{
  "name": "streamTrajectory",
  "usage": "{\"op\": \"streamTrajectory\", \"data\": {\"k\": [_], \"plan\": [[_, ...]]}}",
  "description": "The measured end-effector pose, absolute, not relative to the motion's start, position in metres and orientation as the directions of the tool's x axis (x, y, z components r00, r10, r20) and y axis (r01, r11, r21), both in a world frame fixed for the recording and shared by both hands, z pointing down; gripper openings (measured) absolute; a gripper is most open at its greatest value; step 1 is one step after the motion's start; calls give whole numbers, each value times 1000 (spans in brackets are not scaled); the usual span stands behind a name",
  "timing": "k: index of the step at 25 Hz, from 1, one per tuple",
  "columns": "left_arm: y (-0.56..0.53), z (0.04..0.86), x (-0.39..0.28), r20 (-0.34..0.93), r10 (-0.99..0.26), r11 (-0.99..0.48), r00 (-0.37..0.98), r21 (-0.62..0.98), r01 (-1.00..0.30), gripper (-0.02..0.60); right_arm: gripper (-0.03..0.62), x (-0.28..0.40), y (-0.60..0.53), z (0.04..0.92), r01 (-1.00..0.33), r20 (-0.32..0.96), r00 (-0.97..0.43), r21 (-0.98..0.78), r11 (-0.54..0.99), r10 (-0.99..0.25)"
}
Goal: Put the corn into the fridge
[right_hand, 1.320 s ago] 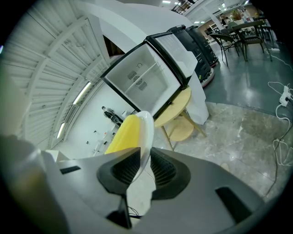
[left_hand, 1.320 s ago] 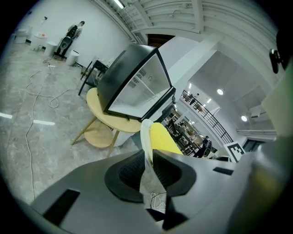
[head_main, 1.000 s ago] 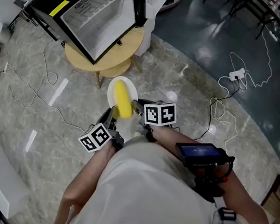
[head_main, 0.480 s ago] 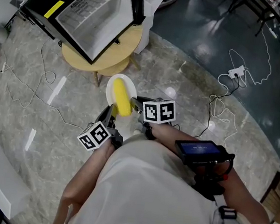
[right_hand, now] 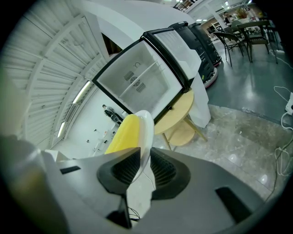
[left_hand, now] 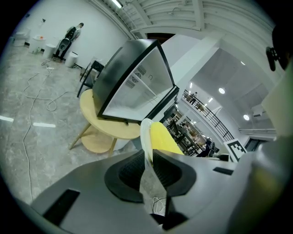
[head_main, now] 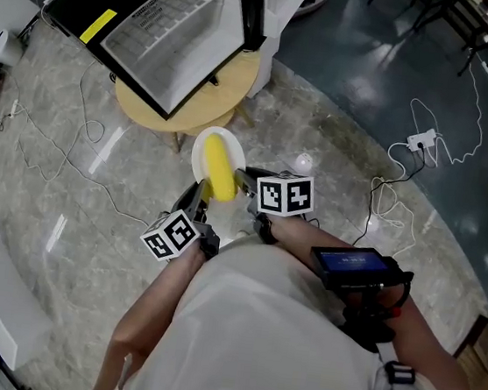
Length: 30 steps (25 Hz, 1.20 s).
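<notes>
The open fridge [head_main: 172, 26] sits on the round tabletop [head_main: 236, 83] at eleven o'clock. Nearer, the white plate [head_main: 199, 152] carries the corn [head_main: 219, 171]. The left tool [head_main: 193, 201] is clamped on its rim at seven o'clock, the right tool [head_main: 242, 181] at four.

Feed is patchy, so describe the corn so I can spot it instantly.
Near the open fridge on its round wooden table, a white plate is clamped by the left hand-held gripper and right hand-held gripper. The corn lies on it, a bright yellow cob against white.

Yellow corn [head_main: 220, 168] on white plate [head_main: 198, 159]
</notes>
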State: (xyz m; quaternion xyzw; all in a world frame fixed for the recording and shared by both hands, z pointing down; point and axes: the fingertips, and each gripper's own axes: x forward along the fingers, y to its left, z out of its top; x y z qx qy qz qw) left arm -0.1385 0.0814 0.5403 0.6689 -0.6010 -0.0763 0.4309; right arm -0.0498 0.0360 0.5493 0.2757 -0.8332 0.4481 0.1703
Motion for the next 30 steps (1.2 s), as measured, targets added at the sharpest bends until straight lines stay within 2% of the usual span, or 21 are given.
{"op": "streamTrajectory", "data": {"k": [5, 15, 30], "plan": [[39, 538, -131, 432, -866, 118, 252, 666, -736, 60, 61, -44, -8, 547, -603, 532, -797, -660, 448, -288], [24, 541, -122, 420, -876, 120, 239, 668, -734, 60, 61, -36, -26, 550, -599, 532, -798, -656, 459, -283], [-77, 547, -99, 459, -877, 226, 139, 650, -725, 60, 61, -20, -138, 552, -528, 516, -837, -669, 524, -184]]}}
